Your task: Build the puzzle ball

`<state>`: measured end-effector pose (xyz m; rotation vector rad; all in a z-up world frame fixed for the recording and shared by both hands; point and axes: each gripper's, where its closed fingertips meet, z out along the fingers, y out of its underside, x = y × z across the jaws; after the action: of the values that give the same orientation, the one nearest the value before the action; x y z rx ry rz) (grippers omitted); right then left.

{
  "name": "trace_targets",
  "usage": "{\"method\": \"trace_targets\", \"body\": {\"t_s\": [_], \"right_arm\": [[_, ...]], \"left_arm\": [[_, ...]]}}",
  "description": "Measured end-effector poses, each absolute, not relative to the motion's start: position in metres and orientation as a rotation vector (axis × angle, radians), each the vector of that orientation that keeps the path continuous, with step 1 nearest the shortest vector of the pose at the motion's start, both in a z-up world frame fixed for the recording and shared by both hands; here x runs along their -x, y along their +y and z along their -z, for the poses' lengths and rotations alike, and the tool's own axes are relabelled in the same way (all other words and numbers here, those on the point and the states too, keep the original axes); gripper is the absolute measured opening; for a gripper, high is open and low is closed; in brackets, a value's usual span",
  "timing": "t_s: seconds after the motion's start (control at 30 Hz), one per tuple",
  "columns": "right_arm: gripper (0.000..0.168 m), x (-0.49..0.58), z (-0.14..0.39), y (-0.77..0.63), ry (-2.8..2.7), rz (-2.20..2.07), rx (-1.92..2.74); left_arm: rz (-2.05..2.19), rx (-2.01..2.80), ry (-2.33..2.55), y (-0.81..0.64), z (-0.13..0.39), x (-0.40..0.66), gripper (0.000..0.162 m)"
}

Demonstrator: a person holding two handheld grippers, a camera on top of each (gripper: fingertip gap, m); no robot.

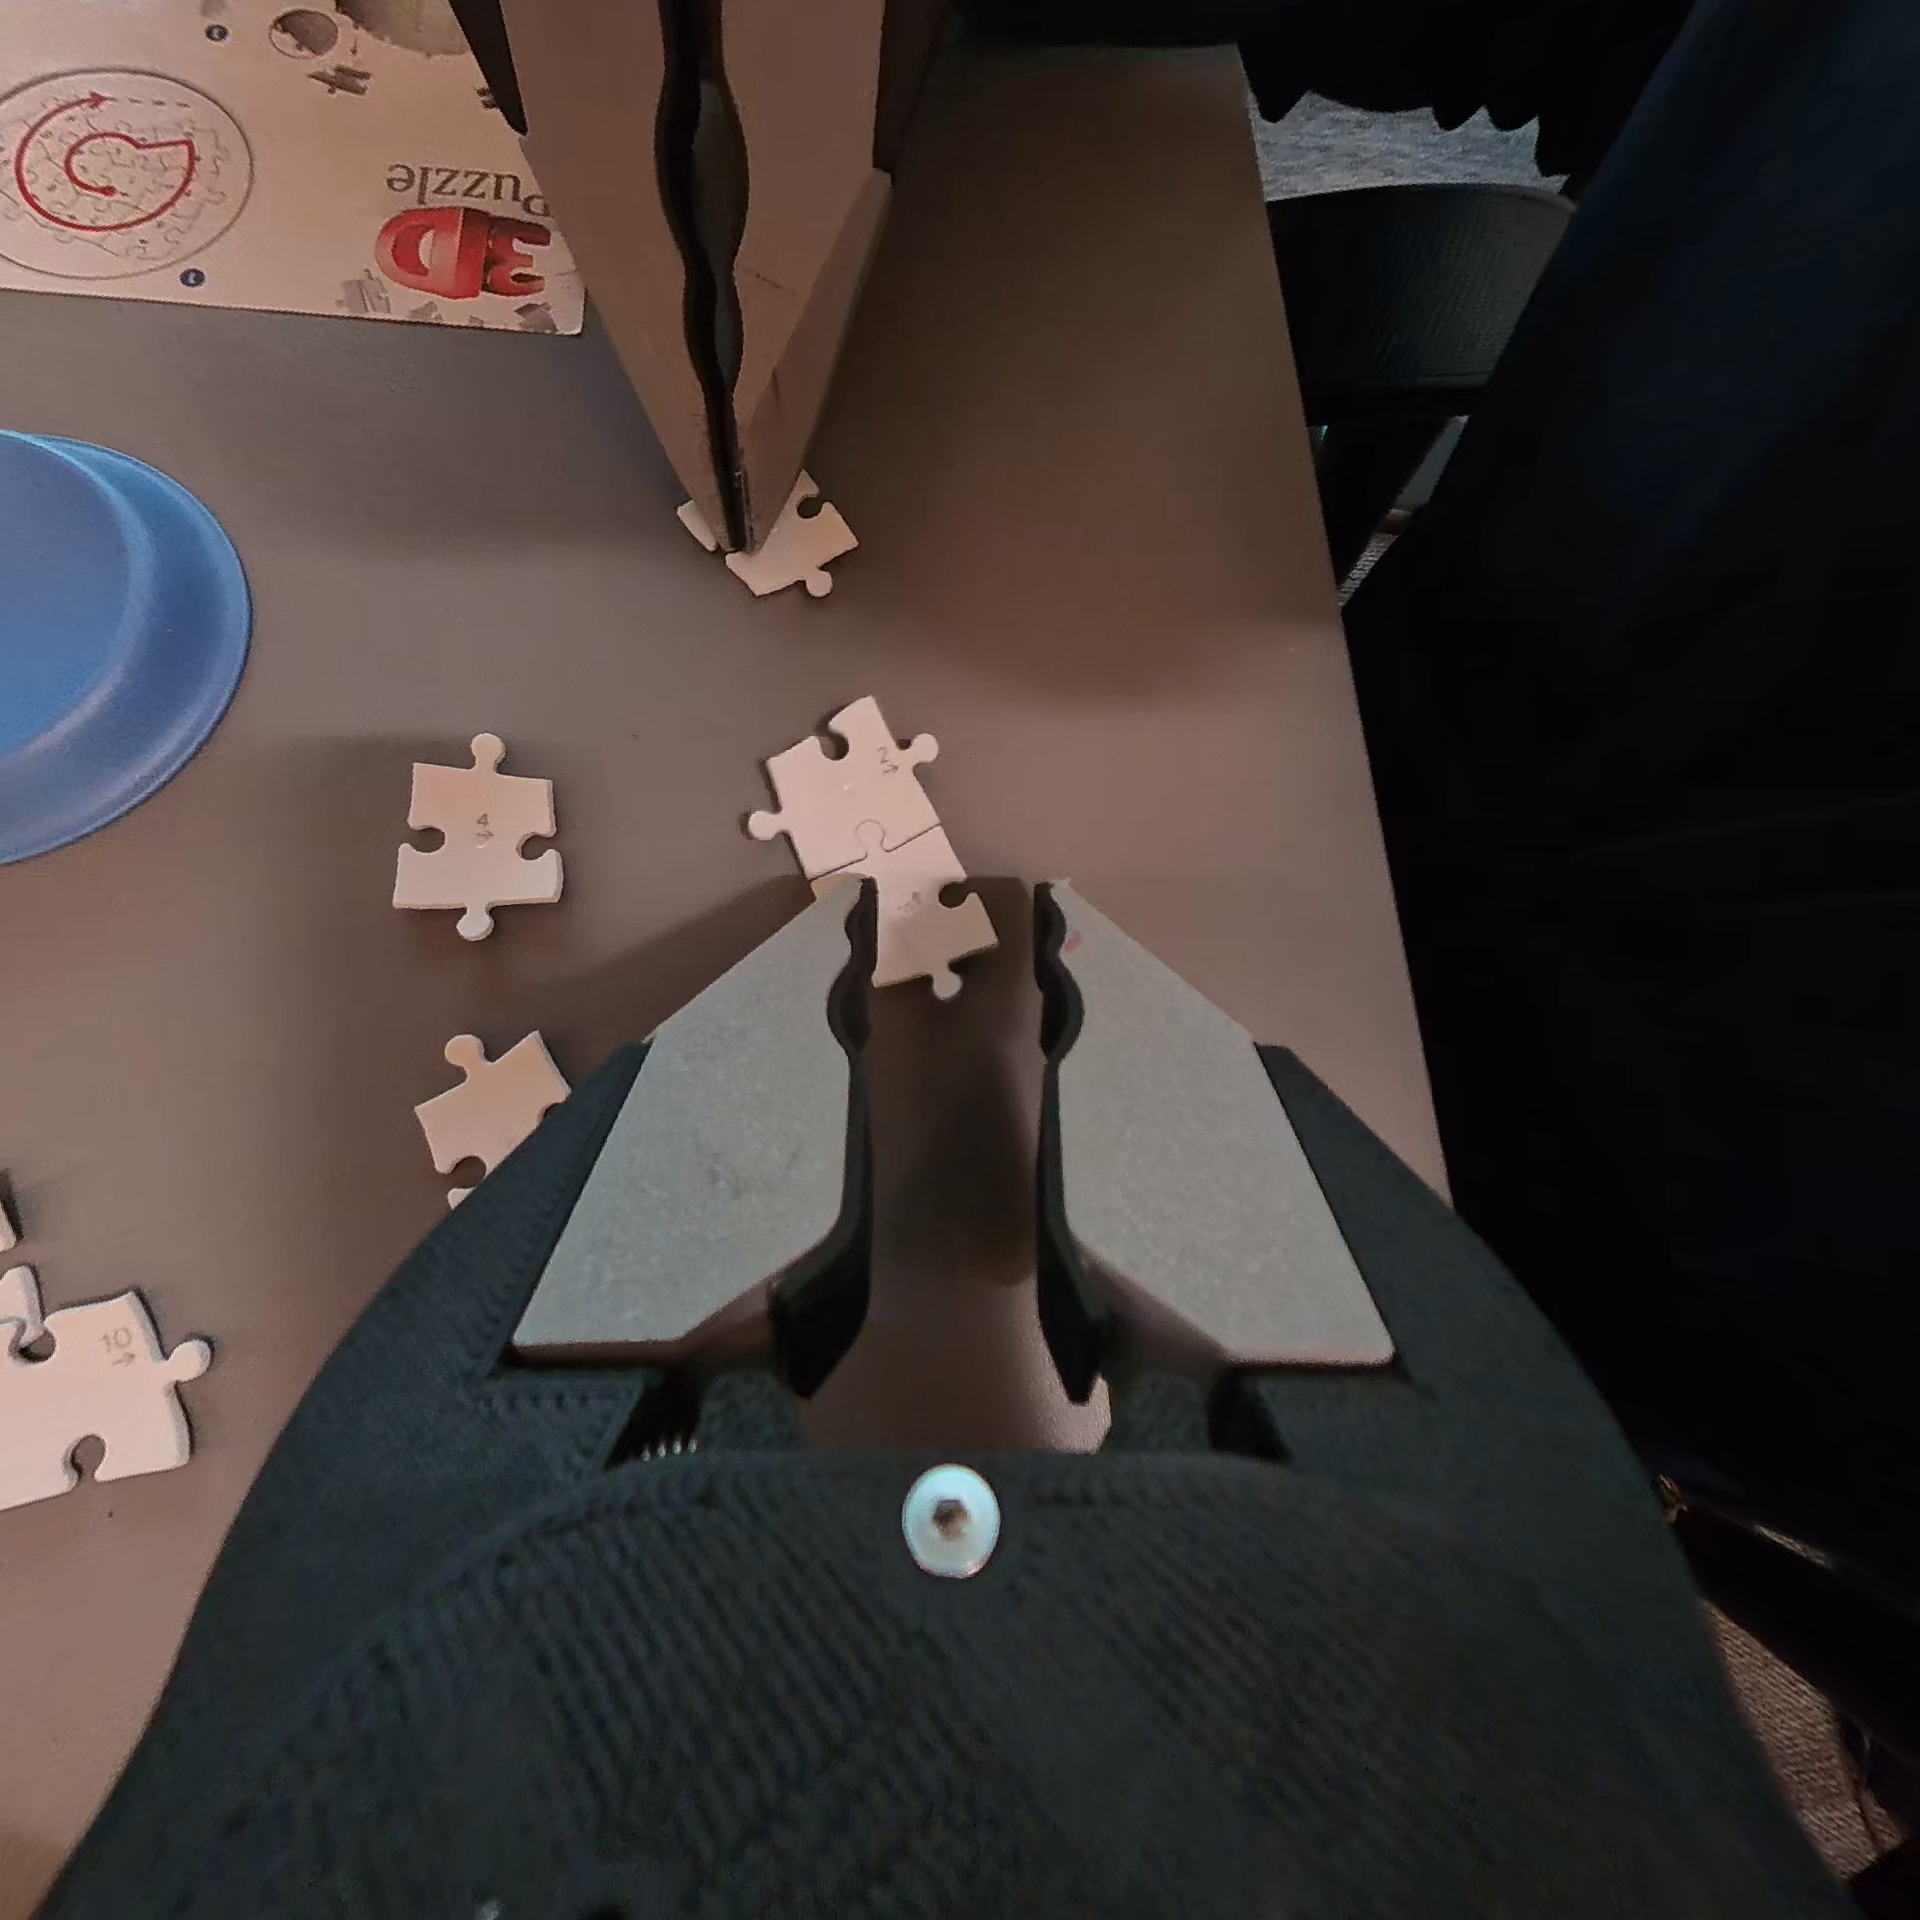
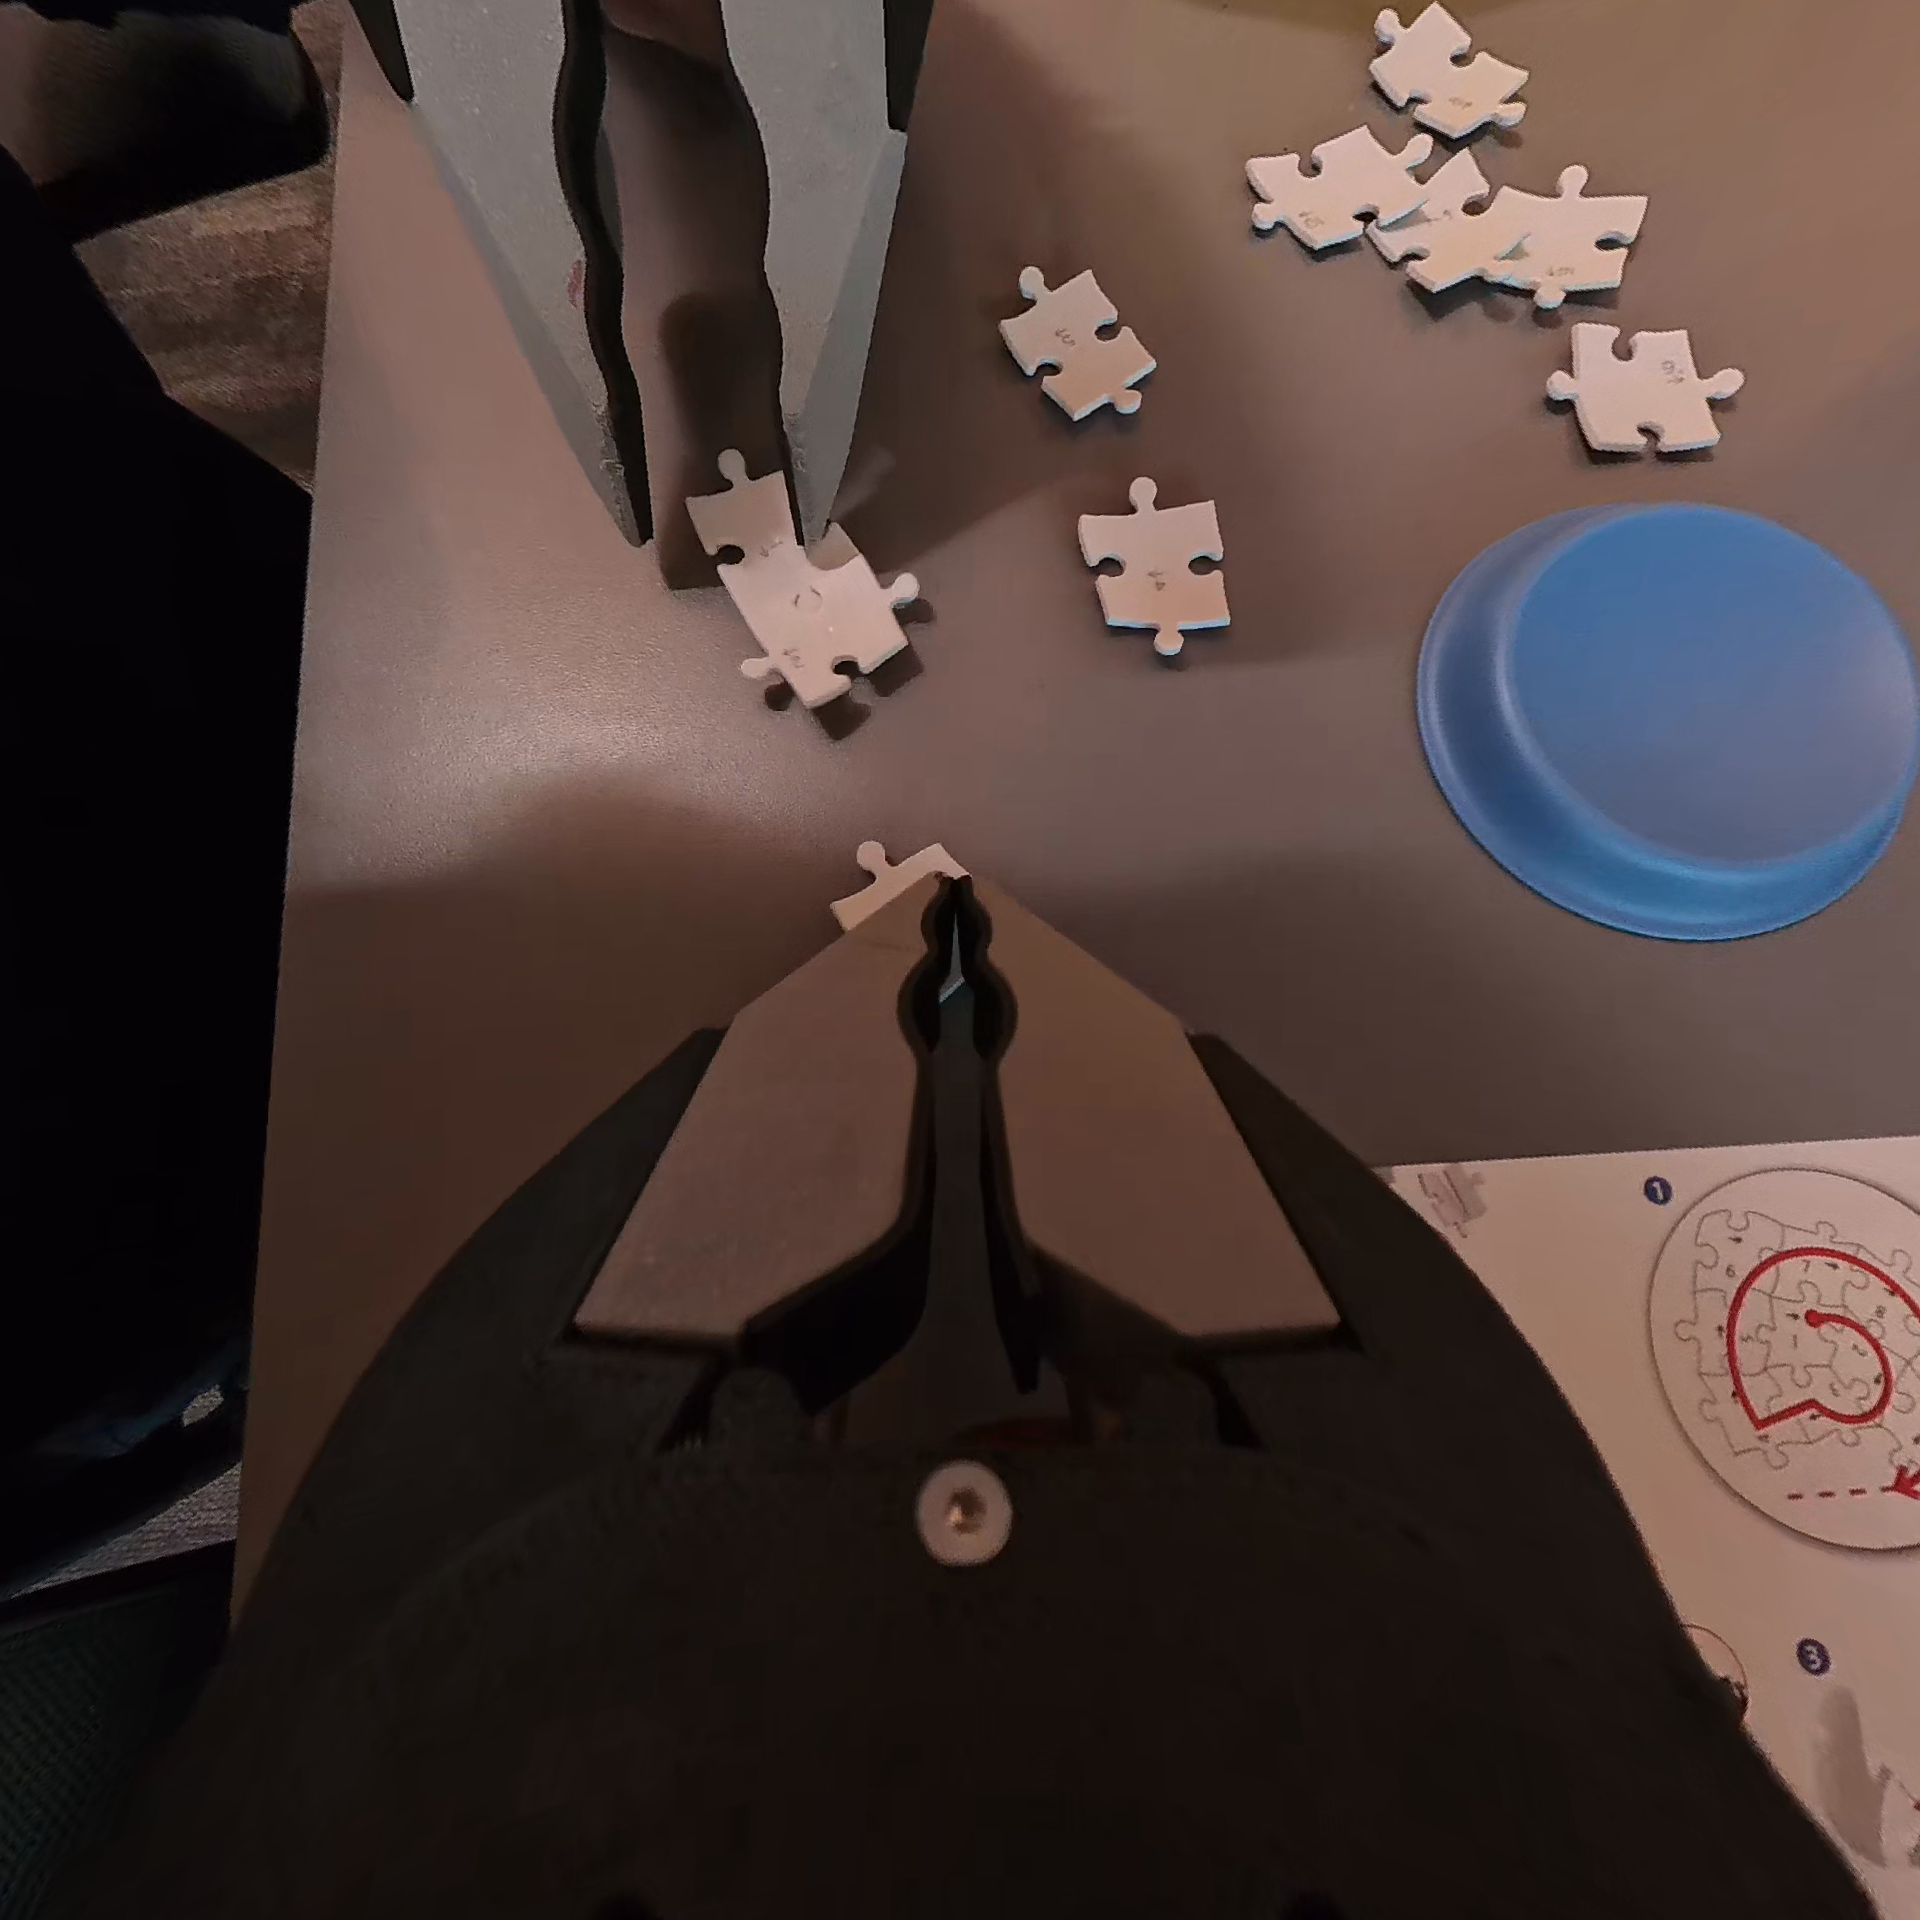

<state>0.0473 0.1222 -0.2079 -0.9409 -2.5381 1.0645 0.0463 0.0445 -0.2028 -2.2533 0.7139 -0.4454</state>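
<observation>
Slippage is the main risk: a single puzzle piece (image 2: 899,883) is pinched only at its edge by the right hand-held gripper (image 2: 954,894), while the joined pair (image 1: 873,842) is merely straddled on the bench (image 1: 1091,623) by the open left hand-held gripper (image 1: 951,894) and could be nudged apart.

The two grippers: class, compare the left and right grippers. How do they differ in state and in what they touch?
The left gripper is open; the right gripper is shut. The left stands over the joined pair of pieces without gripping it; the right pinches a single puzzle piece. Both have grey fingers and black pads, tips down at the table.
</observation>
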Motion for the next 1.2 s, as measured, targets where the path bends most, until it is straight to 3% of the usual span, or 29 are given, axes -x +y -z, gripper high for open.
{"method": "trace_targets", "body": {"t_s": [1.2], "right_arm": [[0.000, -0.060, 0.207, 0.099, -2.616, -1.125, 0.858]], "left_arm": [[0.426, 2.258, 0.714, 0.045, 0.203, -0.044, 0.028]]}}
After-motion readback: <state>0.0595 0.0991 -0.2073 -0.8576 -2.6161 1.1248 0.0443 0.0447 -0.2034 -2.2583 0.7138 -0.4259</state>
